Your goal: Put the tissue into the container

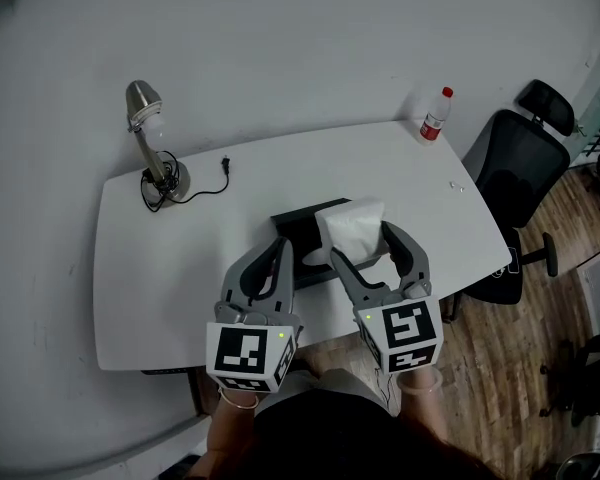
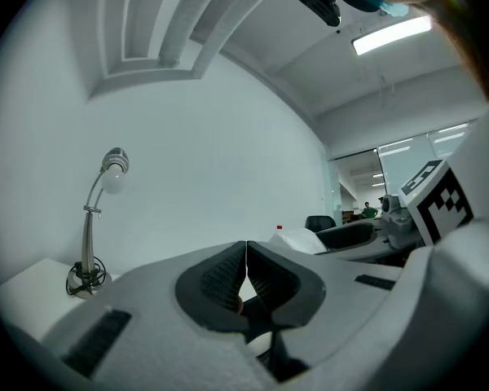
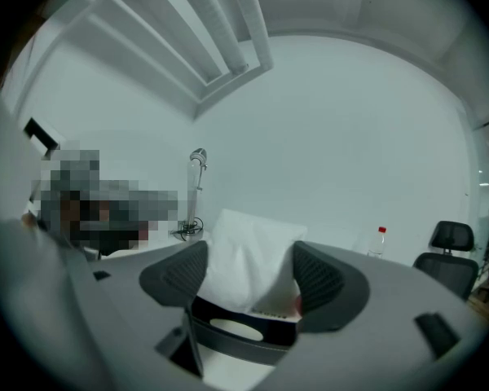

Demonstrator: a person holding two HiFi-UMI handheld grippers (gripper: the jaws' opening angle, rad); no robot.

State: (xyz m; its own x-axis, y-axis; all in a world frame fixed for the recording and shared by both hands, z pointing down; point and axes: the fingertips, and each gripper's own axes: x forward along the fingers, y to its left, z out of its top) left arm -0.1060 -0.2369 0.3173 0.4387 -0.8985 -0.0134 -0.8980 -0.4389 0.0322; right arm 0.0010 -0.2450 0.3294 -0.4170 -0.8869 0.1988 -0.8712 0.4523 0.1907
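At the far left of the white table [image 1: 170, 298], a silver gooseneck desk lamp [image 1: 148, 138] is standing, with its black cord and plug [image 1: 218, 173] lying just beside it. The left gripper [image 1: 283, 248] is hovering above the table's near middle; in the left gripper view its jaws [image 2: 246, 269] are pressing together with nothing between them. Just beside it, the right gripper [image 1: 363, 246] is gripping a white soft tissue pack [image 1: 352, 226], its jaws standing partway apart with a pad against each side of the pack [image 3: 246, 255]. The pack is sitting above the right part of a black rectangular container [image 1: 298, 224], which is resting on the table. Further right, a clear plastic bottle with a red cap [image 1: 435, 116] is standing upright near the table's far corner. A black office chair [image 1: 520, 168] is standing beyond the right edge.
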